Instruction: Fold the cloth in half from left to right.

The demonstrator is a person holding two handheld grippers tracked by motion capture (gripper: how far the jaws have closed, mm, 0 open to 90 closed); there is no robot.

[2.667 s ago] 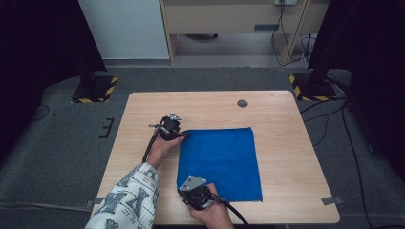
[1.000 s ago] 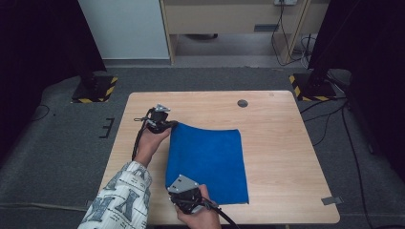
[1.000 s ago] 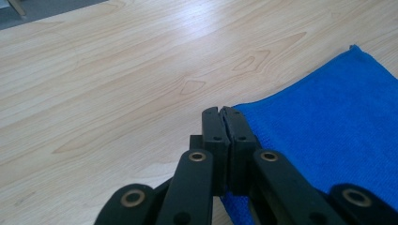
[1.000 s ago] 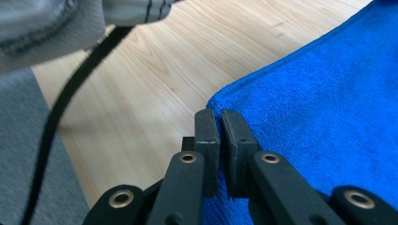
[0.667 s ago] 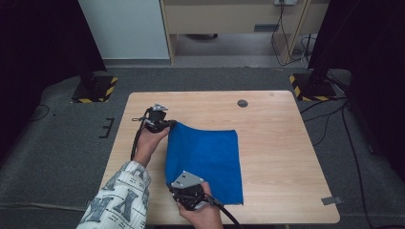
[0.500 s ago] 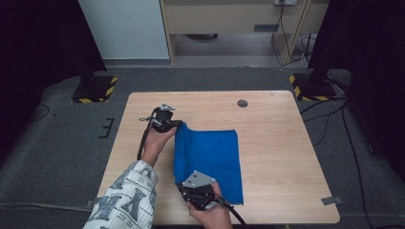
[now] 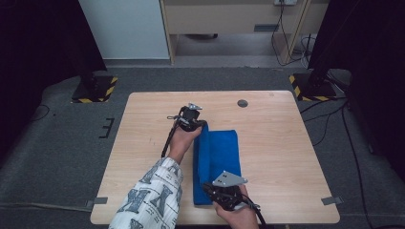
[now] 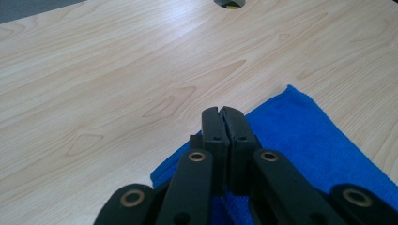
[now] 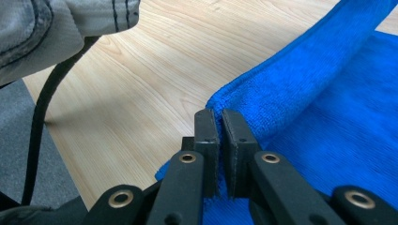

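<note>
Soft blue cloth (image 7: 217, 157) half-folded on the table (image 7: 286, 143), pinched at two corners.
Light, limp microfibre; left gripper (image 7: 199, 125) and right gripper (image 7: 216, 192) fingers clamp its edge, the best hold for dragging.

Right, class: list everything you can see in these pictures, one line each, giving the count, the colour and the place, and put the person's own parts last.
Cloth: one, blue, partly folded over, near the middle of the table.
Table: one, light wood, centre of the high view.
Round hole cover: one, dark grey, far side of the tabletop.
Striped bases: two, black and yellow, on the grey floor beyond the far corners.
Cabinet: one, beige, behind the table.
Left gripper: one, black, shut on the cloth's far edge.
Right gripper: one, black, shut on the cloth's near edge.
Sleeve: one, white patterned, left forearm.
</note>
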